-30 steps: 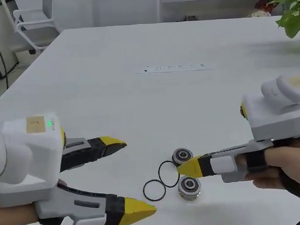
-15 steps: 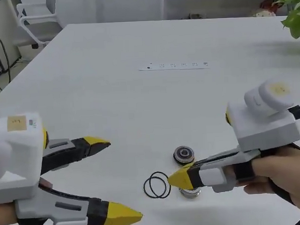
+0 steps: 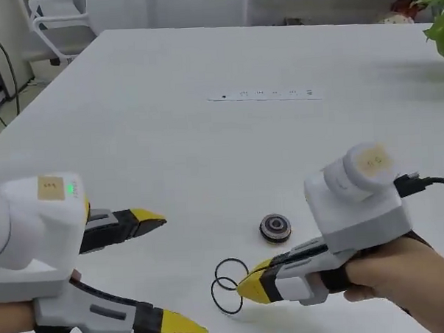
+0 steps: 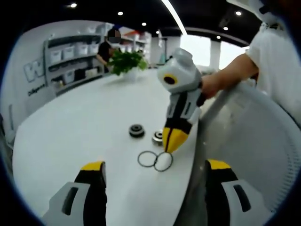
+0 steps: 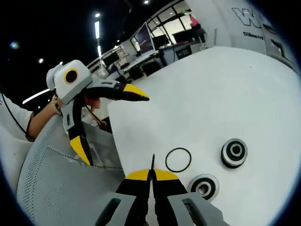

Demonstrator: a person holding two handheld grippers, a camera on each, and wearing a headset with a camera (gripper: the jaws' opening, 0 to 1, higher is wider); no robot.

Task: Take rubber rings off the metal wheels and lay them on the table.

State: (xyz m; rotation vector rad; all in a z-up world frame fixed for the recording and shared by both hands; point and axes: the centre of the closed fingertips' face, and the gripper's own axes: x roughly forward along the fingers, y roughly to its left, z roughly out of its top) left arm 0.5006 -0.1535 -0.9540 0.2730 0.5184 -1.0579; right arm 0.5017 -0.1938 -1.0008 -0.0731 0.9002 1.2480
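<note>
Shiny metal wheels (image 5: 234, 152), thin black rubber rings (image 3: 228, 283), matt white table (image 3: 207, 152).

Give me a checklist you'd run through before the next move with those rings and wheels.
1. Right tongs shut on the pinched ring: ok.
2. Pinched ring resting on the table: cannot tell.
3. Other ring lying flat on the table: ok.
4. Left tongs open, clear of both rings: ok.
5. Far wheel and near wheel fully stripped: cannot tell.
</note>
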